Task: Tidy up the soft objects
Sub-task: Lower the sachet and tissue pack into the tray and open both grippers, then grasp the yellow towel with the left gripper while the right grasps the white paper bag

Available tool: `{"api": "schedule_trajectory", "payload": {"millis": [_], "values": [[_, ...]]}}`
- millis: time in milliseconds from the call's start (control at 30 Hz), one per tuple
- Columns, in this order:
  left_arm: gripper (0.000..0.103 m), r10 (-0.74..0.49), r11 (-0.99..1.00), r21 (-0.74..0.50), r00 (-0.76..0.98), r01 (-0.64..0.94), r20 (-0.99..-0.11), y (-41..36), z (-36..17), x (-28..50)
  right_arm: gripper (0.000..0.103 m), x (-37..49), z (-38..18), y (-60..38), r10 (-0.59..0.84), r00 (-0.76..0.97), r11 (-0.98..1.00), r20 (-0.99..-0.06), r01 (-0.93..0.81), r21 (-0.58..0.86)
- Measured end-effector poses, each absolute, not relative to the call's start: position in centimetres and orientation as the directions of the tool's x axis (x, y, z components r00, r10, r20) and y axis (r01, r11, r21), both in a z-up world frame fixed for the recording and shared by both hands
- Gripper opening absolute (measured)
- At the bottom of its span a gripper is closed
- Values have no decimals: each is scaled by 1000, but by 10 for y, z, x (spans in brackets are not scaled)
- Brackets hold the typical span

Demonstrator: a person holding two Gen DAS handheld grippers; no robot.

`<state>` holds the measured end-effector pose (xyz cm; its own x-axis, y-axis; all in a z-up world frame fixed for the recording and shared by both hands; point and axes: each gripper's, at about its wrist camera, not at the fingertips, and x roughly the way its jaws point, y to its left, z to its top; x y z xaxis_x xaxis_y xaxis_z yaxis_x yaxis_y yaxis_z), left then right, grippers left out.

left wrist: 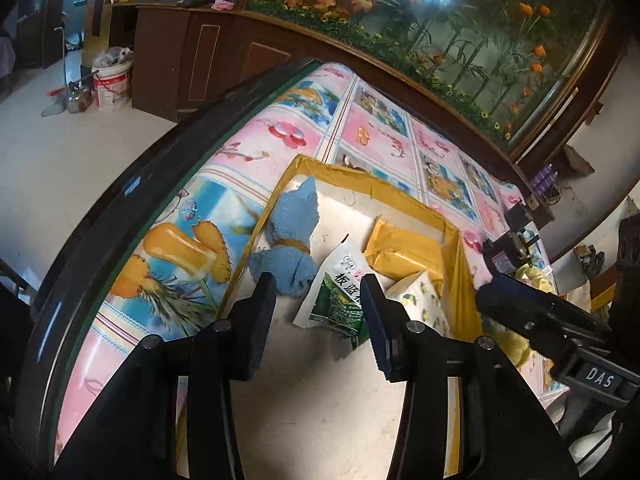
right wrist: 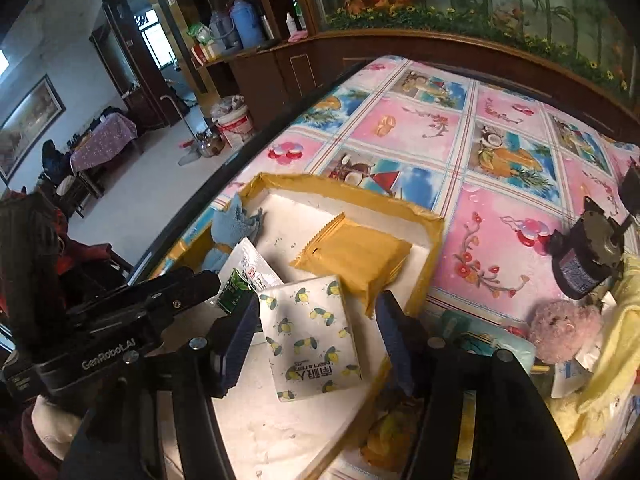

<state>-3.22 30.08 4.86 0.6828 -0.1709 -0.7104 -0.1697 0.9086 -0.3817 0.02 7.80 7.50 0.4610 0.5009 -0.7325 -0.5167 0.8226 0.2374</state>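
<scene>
A white foam box with yellow-taped rim (left wrist: pixel 360 184) (right wrist: pixel 340 188) lies on the table. Inside it are a blue plush toy (left wrist: pixel 292 236) (right wrist: pixel 236 224), a yellow packet (left wrist: pixel 404 248) (right wrist: pixel 356 256), a green-and-white sachet (left wrist: pixel 340 292) (right wrist: pixel 240 276) and a lemon-print tissue pack (left wrist: pixel 420 296) (right wrist: pixel 312 332). My left gripper (left wrist: pixel 318 300) hangs open over the box's near part, between the plush and the sachet, gripping nothing. My right gripper (right wrist: pixel 316 328) is open astride the tissue pack, which rests on the box floor with a gap to the right pad.
A pink plush (right wrist: pixel 564 328), a yellow cloth (right wrist: pixel 616 340) and a black cylindrical device (right wrist: pixel 580 260) sit right of the box. The fruit-print tablecloth (right wrist: pixel 500 120) stretches behind. The table's dark rounded edge (left wrist: pixel 120 200) runs on the left; a wooden cabinet with an aquarium stands beyond.
</scene>
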Motion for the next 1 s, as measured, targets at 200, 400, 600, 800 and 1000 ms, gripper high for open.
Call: {"api": "schedule_trajectory", "payload": {"millis": [200, 400, 600, 800, 1000], "values": [[57, -201, 939, -342, 742, -41, -639, 252, 103, -67, 77, -32, 109, -25, 498, 577, 856, -647, -446, 261], [66, -287, 955, -262, 671, 143, -684, 168, 102, -66, 80, -31, 79, -143, 369, 626, 929, -687, -231, 288], [66, -314, 949, -227, 617, 217, -722, 96, 82, -37, 80, -40, 43, -202, 344, 613, 928, -711, -106, 357], [66, -271, 954, -139, 565, 266, -780, 37, 52, -3, 80, -46, 35, -213, 386, 613, 905, -689, -107, 411], [65, -500, 817, -347, 267, 461, -824, 12, 28, -35, 80, -53, 31, -235, 392, 619, 896, -680, -92, 434]]}}
